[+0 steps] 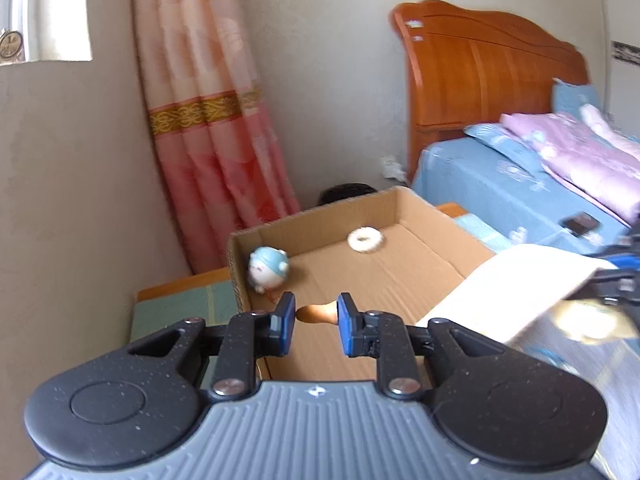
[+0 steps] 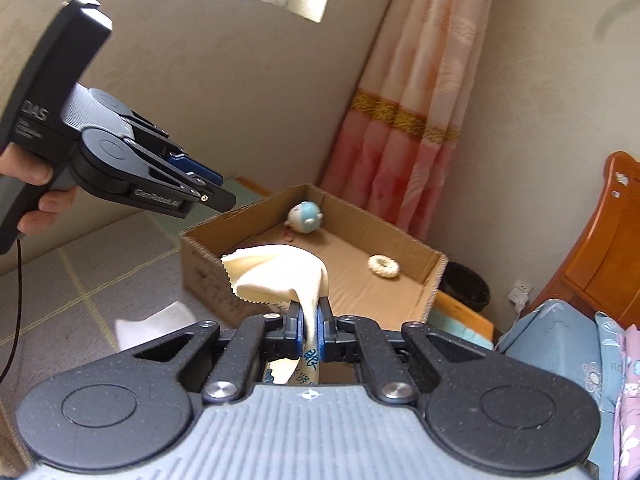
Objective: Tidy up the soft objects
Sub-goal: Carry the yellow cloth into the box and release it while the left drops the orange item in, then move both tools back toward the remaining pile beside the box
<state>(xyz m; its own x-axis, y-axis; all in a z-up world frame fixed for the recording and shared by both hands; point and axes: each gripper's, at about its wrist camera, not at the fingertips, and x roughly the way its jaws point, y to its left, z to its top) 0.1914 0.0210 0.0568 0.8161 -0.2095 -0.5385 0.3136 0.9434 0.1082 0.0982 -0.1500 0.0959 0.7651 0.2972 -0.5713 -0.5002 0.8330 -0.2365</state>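
Note:
An open cardboard box [image 1: 312, 220] [image 2: 380, 232] holds a blue-and-white plush toy [image 1: 268, 268] [image 2: 306, 217], a white fluffy ring [image 1: 365, 239] [image 2: 383, 266] and a brown item [image 1: 316, 315] near its front. My left gripper [image 1: 316, 314] [image 2: 224, 200] hovers over the box's near-left edge, open, with nothing between its pads. My right gripper [image 2: 310, 312] is shut on a cream cloth [image 2: 280, 272] [image 1: 512, 292], which drapes over the box's near side. A hand grips the left tool's handle.
A bed with a blue sheet [image 1: 500, 184] and a wooden headboard [image 1: 480, 68] stands right of the box. A pink curtain [image 1: 208, 120] hangs behind it. A black bin [image 2: 468, 284] sits in the corner. Something white [image 2: 160, 320] lies on the checked mat.

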